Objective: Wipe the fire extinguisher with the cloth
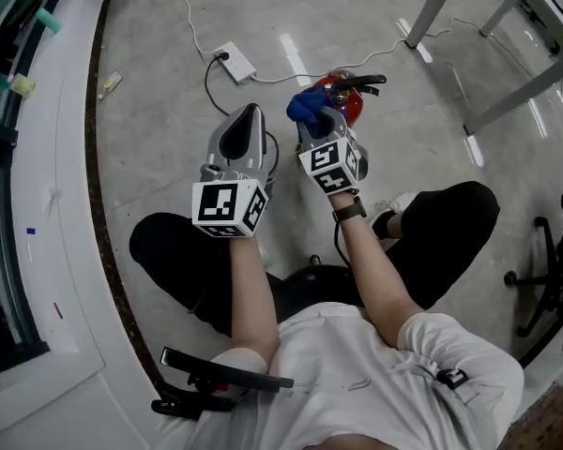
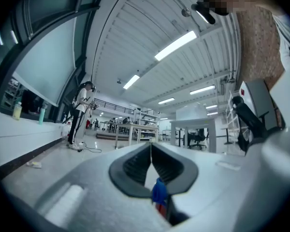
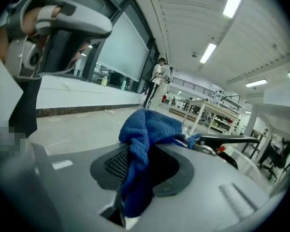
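A red fire extinguisher [image 1: 348, 101] with a black handle [image 1: 364, 82] stands on the floor ahead of the seated person. My right gripper [image 1: 317, 120] is shut on a blue cloth [image 1: 307, 107] and holds it against the extinguisher's near left side. In the right gripper view the blue cloth [image 3: 144, 144] bulges from the jaws and the black handle [image 3: 227, 139] juts out behind it. My left gripper [image 1: 249, 118] hangs left of the extinguisher, shut and empty. A sliver of blue cloth [image 2: 158, 192] shows under its jaws in the left gripper view.
A white power strip [image 1: 235, 63] with a cable lies on the floor beyond the left gripper. Table legs [image 1: 432, 9] stand at the upper right. A dark curved floor edge [image 1: 98, 176] runs along the left. An office chair base [image 1: 544, 279] is at the right.
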